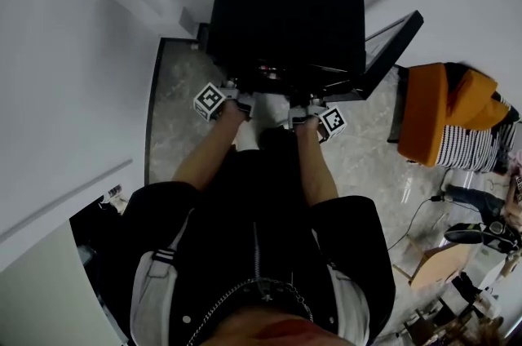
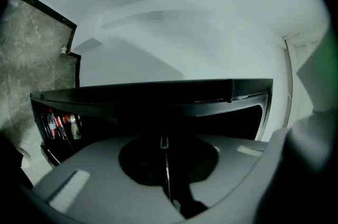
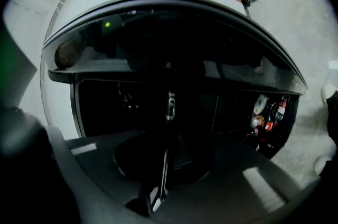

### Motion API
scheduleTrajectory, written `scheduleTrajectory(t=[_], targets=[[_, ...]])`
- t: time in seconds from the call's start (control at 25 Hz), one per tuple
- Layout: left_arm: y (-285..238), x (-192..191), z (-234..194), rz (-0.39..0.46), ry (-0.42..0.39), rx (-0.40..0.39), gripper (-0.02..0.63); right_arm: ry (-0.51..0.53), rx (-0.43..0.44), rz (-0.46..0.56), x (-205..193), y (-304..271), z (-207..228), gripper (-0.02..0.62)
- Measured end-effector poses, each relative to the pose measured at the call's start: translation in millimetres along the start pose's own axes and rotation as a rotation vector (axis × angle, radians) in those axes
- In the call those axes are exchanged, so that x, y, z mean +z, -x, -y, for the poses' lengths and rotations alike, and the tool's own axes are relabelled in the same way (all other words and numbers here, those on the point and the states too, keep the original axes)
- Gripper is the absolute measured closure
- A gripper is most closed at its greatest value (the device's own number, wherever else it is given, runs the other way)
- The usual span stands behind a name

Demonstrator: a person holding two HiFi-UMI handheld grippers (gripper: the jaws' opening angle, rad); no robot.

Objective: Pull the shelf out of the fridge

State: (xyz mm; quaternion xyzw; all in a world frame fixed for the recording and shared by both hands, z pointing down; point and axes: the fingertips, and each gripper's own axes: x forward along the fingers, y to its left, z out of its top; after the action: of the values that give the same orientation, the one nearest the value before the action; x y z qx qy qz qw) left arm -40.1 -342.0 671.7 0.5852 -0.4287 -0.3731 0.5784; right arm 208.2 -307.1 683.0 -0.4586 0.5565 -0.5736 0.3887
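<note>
The black fridge (image 1: 285, 10) stands against the wall, its door (image 1: 393, 49) swung open to the right. Both grippers are at its open front, at the end of the person's outstretched arms. My left gripper (image 1: 243, 97) has its jaws drawn together on a thin pale edge of the shelf (image 2: 166, 170), which runs between them into the dark interior. My right gripper (image 1: 298, 111) is likewise shut on a thin shelf edge (image 3: 162, 167). The rest of the shelf is lost in the fridge's darkness.
Bottles and cans (image 3: 266, 114) sit in the door's racks. An orange chair (image 1: 444, 112) with striped fabric stands to the right on the marble-patterned floor (image 1: 175, 116). Cables and clutter lie at the lower right. A white wall (image 1: 73, 51) closes the left side.
</note>
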Motion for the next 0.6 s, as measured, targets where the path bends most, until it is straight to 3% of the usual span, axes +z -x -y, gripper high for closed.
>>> scheduleTrajectory(t=[0.24, 0.6], targets=[[5, -3, 0, -0.002, 0.036, -0.021, 0.583, -0.018, 0.008, 0.055, 25, 0, -1, 0.589], [13, -8, 8, -0.011, 0.061, -0.059, 0.584, -0.046, 0.032, 0.050, 26, 10, 0, 0.580]])
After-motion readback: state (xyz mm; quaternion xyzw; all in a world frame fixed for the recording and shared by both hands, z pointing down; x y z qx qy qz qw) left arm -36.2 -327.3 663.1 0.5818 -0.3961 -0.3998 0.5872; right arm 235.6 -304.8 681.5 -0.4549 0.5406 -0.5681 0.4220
